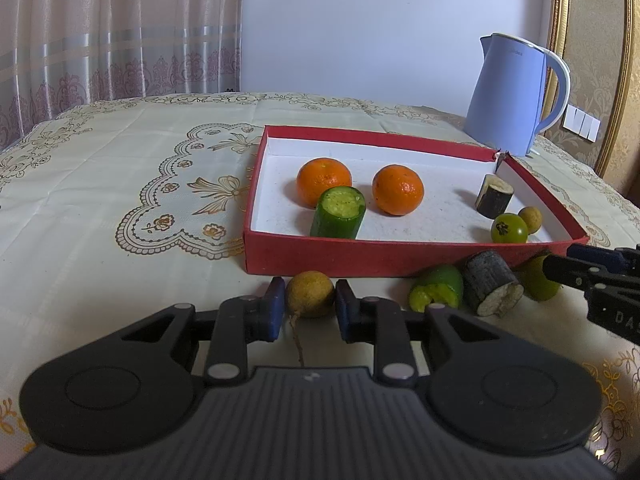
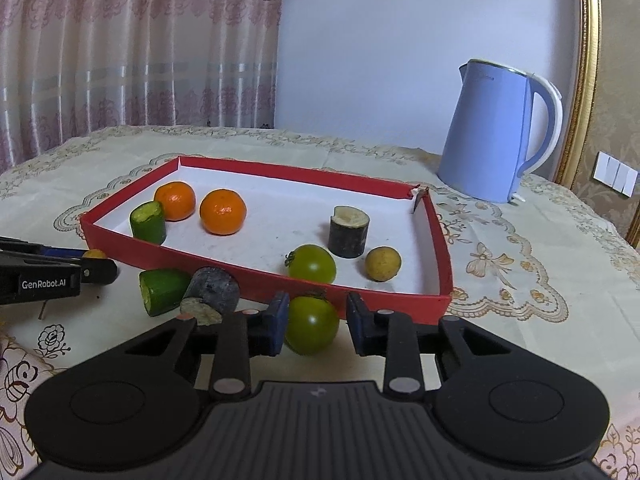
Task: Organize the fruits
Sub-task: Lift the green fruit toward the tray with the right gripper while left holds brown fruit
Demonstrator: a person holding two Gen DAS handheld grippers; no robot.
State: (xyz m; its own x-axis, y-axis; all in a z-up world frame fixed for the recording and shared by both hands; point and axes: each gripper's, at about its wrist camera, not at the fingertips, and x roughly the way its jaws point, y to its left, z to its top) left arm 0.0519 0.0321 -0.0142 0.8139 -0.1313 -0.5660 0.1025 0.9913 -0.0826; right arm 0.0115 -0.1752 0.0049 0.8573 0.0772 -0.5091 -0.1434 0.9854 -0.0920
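The left gripper (image 1: 310, 306) is pinching a small round yellow-brown fruit (image 1: 310, 294) w/ a thin dry stalk, on the tablecloth (image 1: 120, 160) just in front of the near wall of the shallow red cardboard box (image 1: 320, 258). The right gripper (image 2: 316, 322) has its jaws drawn in around a round green tomato (image 2: 312, 324), also just outside the near wall; the left pad touches it, the right pad shows a small gap, so the grip is maybe not complete. I judge the tomato is smooth, light & a bit slippery, so take it at the widest part w/ gentle pressure. The small fruit probably has a thin brittle skin; do not squeeze hard. Inside the box lie already two oranges (image 1: 324, 182), a cucumber piece (image 1: 339, 212) etc.
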